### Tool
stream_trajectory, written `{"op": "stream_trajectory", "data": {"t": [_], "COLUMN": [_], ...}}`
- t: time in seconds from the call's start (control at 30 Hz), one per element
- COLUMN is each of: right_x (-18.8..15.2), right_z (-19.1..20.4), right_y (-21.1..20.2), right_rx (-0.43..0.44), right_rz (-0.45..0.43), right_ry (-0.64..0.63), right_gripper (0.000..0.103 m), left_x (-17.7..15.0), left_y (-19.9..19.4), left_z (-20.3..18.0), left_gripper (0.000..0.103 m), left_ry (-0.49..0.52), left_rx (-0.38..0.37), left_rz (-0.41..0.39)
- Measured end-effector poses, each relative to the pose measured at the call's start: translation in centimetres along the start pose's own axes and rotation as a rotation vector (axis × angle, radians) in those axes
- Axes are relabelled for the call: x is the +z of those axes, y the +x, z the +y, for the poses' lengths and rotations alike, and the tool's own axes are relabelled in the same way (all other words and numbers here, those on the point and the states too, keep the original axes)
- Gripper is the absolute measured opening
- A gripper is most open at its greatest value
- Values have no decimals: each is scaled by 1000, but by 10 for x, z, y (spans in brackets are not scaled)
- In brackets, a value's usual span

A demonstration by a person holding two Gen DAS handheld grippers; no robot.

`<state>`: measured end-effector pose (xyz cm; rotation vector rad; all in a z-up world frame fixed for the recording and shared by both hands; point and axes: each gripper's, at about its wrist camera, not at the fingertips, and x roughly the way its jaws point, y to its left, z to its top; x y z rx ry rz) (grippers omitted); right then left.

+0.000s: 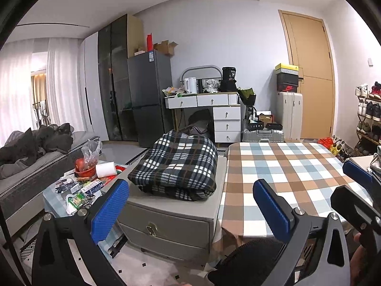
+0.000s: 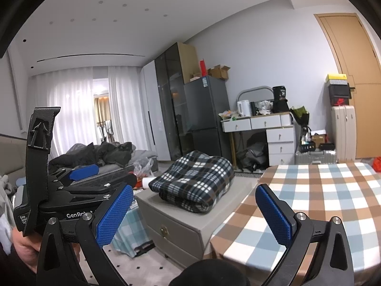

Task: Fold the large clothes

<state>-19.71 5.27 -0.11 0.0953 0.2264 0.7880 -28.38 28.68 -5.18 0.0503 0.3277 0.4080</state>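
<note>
A dark plaid garment (image 1: 176, 164) (image 2: 195, 181) lies folded in a thick bundle on top of a grey drawer cabinet (image 1: 166, 217) (image 2: 181, 224). My left gripper (image 1: 190, 186) is open in front of it, held above the floor, with nothing between its blue pads. My right gripper (image 2: 194, 188) is also open and empty, level with the cabinet's near edge. To the right stands a table with a brown, blue and white checked cloth (image 1: 285, 178) (image 2: 321, 202). Each gripper shows at the edge of the other's view, held by a hand (image 2: 21, 240).
A low side table (image 1: 81, 183) left of the cabinet holds a plastic bag, packets and a cup. Dark clothes are heaped on a bed (image 1: 35, 143). A black chair back (image 1: 247, 257) rises at the bottom. Fridge (image 1: 150, 95), white desk (image 1: 214, 109), suitcases and shoe rack (image 1: 369, 119) line the walls.
</note>
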Motion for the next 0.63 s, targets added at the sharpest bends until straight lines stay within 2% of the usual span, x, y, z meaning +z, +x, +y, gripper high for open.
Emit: {"op": "stream_trajectory", "data": {"t": [0.63], "right_x": [-4], "right_z": [-7], "right_y": [1], "right_rx": [-2], "right_rz": [4], "right_ry": [21], "right_gripper": [103], "left_x": [1], "left_y": [5], "left_z": [0], "left_gripper": [102], "left_ry": [-2], "left_rx": [1], "left_rz": [5]}}
